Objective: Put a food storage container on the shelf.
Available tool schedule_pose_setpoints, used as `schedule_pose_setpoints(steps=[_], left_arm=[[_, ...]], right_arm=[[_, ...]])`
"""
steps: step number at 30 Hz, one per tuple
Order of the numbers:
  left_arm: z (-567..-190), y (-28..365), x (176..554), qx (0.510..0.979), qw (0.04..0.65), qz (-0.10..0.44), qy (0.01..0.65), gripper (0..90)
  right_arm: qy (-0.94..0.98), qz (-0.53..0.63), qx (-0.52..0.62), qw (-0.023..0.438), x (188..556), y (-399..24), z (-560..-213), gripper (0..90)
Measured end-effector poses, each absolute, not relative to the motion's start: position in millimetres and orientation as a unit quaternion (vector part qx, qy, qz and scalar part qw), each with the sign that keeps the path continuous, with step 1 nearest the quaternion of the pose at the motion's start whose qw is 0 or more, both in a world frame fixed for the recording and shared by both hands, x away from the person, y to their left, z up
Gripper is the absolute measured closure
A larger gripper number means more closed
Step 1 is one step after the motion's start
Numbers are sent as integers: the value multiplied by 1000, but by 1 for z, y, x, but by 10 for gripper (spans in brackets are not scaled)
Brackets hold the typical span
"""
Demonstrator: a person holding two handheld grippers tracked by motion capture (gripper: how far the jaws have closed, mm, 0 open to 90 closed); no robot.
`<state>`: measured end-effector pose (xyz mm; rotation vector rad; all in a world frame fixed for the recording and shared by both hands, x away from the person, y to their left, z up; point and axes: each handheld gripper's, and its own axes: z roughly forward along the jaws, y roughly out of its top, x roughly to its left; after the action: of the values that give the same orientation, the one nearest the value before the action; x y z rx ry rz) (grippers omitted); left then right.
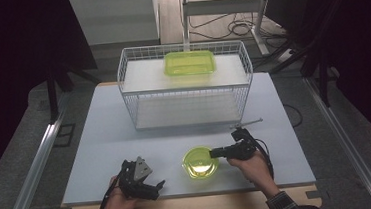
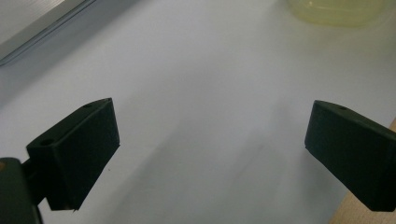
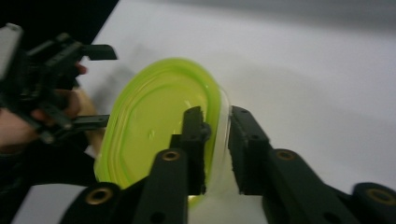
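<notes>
A round yellow-green bowl point(image 1: 200, 164) sits flat on the white table point(image 1: 116, 140) near the front edge. My right gripper point(image 1: 212, 153) reaches it from the right. In the right gripper view one jaw is inside the bowl point(image 3: 154, 121) and the other outside, and my right gripper point(image 3: 217, 121) is closed onto the rim wall. My left gripper point(image 1: 155, 187) rests low at the front left, pointing toward the bowl, jaws wide apart. Nothing lies between the jaws of my left gripper point(image 2: 210, 135); the bowl's edge point(image 2: 336, 9) shows far ahead.
A white wire basket point(image 1: 121, 74) stands at the back of the table. A rectangular green container point(image 1: 189, 63) lies on its upper shelf. The table's front wooden edge point(image 1: 191, 207) runs just below both hands. A dark floor and metal rails flank the table.
</notes>
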<state>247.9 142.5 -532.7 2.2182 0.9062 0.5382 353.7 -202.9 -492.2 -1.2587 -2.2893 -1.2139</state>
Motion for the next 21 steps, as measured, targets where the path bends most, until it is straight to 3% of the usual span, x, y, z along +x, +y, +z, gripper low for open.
schedule_pose_setpoints(steps=[9,21], left_arm=[[-533,142,248,851,335,207,347,31],[-533,143,248,850,337,207,348,31]], right_arm=[[-790,-426,-412,155,350,-197,-484,810],[-777,-446,-418,151,354,-201,-476,812]])
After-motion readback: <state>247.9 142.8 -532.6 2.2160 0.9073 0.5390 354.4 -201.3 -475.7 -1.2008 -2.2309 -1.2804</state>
